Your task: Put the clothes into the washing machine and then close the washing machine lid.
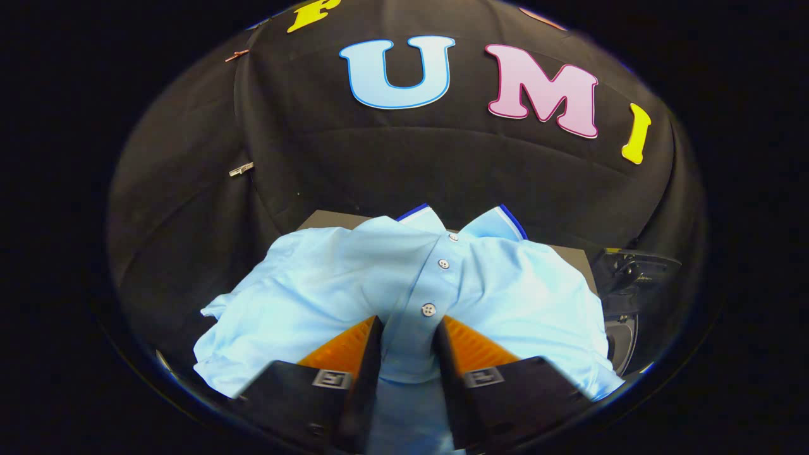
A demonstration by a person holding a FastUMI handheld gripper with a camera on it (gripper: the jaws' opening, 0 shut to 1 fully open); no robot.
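A light blue polo shirt (328, 284) with white buttons and a blue-edged collar hangs in front of me, spread wide to both sides. My gripper (408, 328) is shut on the shirt: both fingers pinch a fold of the button placket just below the lowest button. The cloth drapes over and past both fingers and hides most of what lies under it. Part of the washing machine (622, 297) shows as a dark body with a round rim just right of the shirt.
A dark flat surface (328, 220) peeks out behind the shirt's collar. Black cloth walls close the booth behind and to both sides, with a small metal clip (241, 169) on the left wall.
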